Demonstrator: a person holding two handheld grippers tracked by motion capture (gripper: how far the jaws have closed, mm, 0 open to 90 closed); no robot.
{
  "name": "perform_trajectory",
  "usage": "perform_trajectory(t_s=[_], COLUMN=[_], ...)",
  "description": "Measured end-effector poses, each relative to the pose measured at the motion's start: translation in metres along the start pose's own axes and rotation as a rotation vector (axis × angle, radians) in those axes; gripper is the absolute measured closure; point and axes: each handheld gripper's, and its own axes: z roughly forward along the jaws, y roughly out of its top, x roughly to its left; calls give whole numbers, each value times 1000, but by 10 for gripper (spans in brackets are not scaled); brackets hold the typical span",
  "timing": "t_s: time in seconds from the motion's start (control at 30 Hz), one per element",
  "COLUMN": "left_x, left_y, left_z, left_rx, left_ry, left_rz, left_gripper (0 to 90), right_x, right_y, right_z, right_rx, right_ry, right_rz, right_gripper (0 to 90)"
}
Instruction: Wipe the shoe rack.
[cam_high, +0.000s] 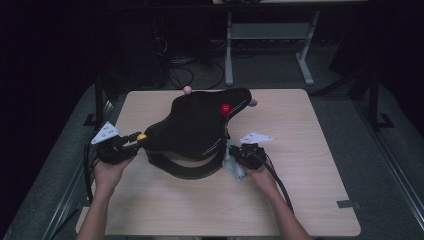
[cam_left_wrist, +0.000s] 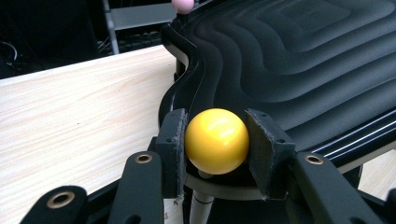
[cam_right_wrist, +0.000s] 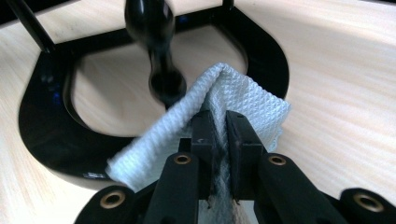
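Observation:
A black device with a ribbed, wavy top (cam_high: 192, 122) stands on a curved black base (cam_high: 187, 169) in the middle of the table. Ball knobs stick out of it: yellow (cam_high: 142, 136), red (cam_high: 225, 108) and pink (cam_high: 187, 90). My left gripper (cam_high: 131, 140) sits at the device's left edge, with both pads pressed on the yellow ball (cam_left_wrist: 216, 140). At the device's front right, my right gripper (cam_high: 234, 151) is shut on a folded white cloth (cam_right_wrist: 243, 98). The cloth's fold touches a glossy black stem (cam_right_wrist: 161, 70) above the base ring (cam_right_wrist: 51, 135).
The light wooden table (cam_high: 300, 190) has bare room to the right and in front of the device. A grey desk frame (cam_high: 270, 35) and cables lie on the dark floor beyond the far edge. The person's forearms come in from the bottom.

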Motion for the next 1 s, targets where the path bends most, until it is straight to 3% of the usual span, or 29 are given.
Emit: perform_trajectory(t_s=[0.13, 0.2, 0.27, 0.37, 0.47, 0.57, 0.67, 1.0], left_x=[1, 2, 3, 5, 5, 6, 5, -4], left_y=[1, 1, 1, 3, 4, 6, 6, 17], left_z=[1, 2, 3, 5, 8, 10, 14, 35], left_rx=[1, -2, -4, -1, 2, 4, -3, 9], left_ry=[6, 5, 7, 3, 10, 7, -2, -26], left_rz=[-4, -8, -13, -14, -15, -11, -11, 10], left_gripper=[599, 600, 600, 601, 600, 600, 601, 601], right_x=[3, 2, 4, 1, 4, 3, -2, -15], right_y=[-2, -5, -4, -3, -6, -3, -1, -9], right_z=[8, 11, 9, 5, 12, 9, 2, -10], right_rx=[71, 105, 95, 48, 109, 101, 47, 68], right_ry=[-6, 15, -5, 7, 10, 2, 7, -9], right_rz=[-34, -40, -56, -32, -73, -68, -31, -21], right_gripper=[823, 820, 821, 821, 822, 821, 823, 823])
